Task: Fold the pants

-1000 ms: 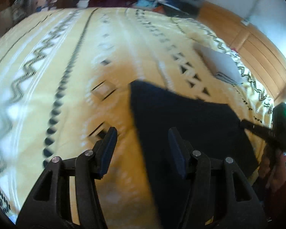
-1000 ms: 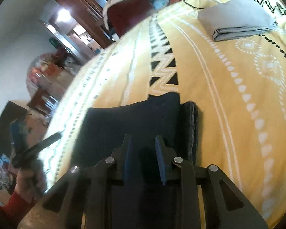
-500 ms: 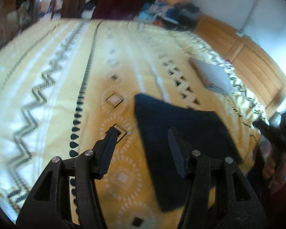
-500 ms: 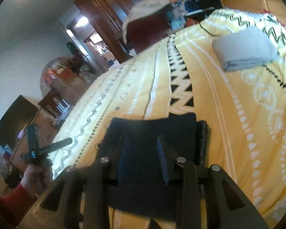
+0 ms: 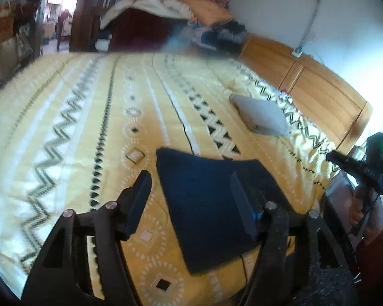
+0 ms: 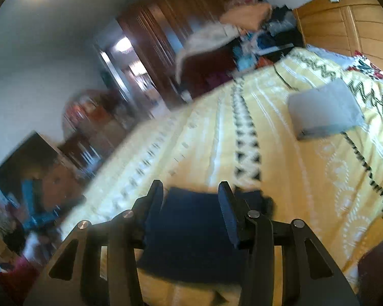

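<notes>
Both tools, left (image 5: 189,199) and right (image 6: 190,204), stand wide and hold nothing above the bed (image 5: 63,132). On its yellow cover the dark pants (image 5: 212,204) lie folded (near the edge); a grey folded cloth (image 5: 261,118) lies well apart.

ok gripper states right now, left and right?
Left gripper: open, holding nothing, above the folded navy pants.
Right gripper: open, holding nothing.
</notes>
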